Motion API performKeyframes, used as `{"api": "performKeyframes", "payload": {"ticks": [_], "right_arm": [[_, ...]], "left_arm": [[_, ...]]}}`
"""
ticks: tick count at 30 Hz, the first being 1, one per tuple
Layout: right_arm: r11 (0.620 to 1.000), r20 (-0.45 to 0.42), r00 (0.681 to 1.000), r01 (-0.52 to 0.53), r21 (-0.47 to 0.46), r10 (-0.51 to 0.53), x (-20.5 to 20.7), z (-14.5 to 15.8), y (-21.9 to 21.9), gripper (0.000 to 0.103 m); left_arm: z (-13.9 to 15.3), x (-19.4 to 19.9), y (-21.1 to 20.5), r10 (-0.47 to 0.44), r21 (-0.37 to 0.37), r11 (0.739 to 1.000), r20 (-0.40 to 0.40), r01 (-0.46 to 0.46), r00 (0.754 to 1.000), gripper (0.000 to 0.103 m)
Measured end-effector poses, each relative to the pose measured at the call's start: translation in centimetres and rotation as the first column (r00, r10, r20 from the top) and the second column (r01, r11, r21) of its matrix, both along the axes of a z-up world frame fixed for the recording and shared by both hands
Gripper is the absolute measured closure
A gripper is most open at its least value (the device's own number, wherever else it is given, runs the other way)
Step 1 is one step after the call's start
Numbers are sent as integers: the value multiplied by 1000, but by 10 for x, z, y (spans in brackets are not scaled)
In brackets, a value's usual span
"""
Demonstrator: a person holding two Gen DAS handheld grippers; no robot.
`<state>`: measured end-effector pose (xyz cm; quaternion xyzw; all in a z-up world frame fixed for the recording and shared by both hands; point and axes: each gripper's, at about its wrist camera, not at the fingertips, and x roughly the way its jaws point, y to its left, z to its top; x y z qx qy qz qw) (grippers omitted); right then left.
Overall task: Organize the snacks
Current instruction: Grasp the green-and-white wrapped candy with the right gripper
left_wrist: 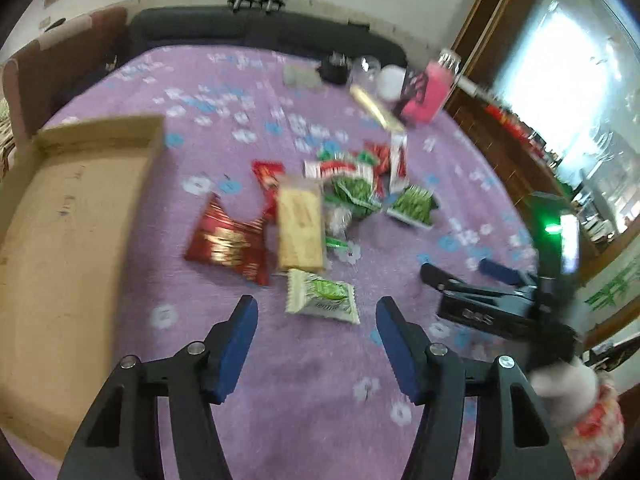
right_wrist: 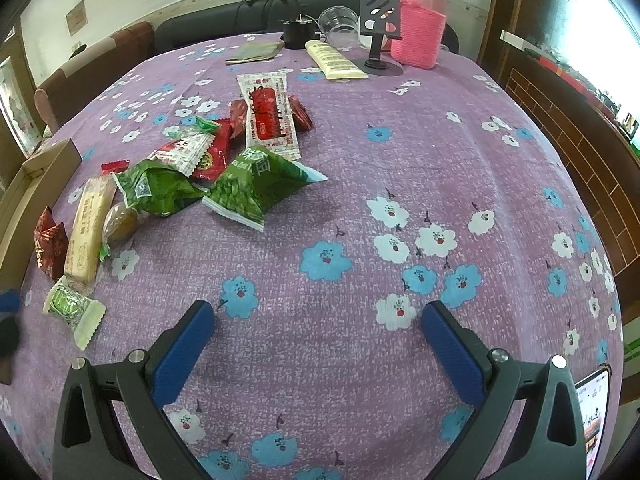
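Left wrist view, blurred throughout: the left gripper hangs over the purple flowered tablecloth with its blue-padded jaws apart and nothing pressed between them. Just beyond its fingertips lies a pale green-and-white snack packet, flat on the cloth and apart from both pads. Taking that packet as the landmark: directly behind it sits a long tan biscuit pack, and left of that a dark red foil bag. Farther back is the main snack heap, green and red wrappers overlapping. Well to the left of the packet stands an open cardboard box, its near wall rising between packet and box floor. To the right of the packet the right gripper reaches in, jaws parted and empty.

Right wrist view, sharp: the right gripper is spread wide over bare cloth, gripping nothing. The same green-and-white packet lies at far left, beside the tan pack. Beyond it two green bags and a white-and-red sachet crowd the heap. At the table's far edge, well apart from the packet, stand a pink-sleeved flask, a clear cup, and a black phone stand.
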<state>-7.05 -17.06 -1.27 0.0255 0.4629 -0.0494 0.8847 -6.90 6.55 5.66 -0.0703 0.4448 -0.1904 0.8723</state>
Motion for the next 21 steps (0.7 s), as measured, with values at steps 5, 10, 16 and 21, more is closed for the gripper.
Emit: {"api": "performKeyframes", "payload": {"ticks": [5, 10, 16, 21], "right_arm": [[1000, -3, 1000, -2, 19, 3, -11, 12, 2, 19], [989, 153, 984, -103, 104, 86, -42, 59, 22, 19], [921, 174, 924, -366, 132, 342, -39, 68, 89, 19], [878, 128, 874, -477, 41, 469, -29, 45, 134, 22]], "left_arm": [[67, -45, 38, 76, 81, 992, 270, -101, 960, 38], [130, -74, 70, 150, 66, 975, 508, -212, 848, 10], [115, -47, 76, 104, 94, 982, 459, -165, 882, 0], [82, -27, 69, 51, 74, 994, 312, -77, 949, 12]]}}
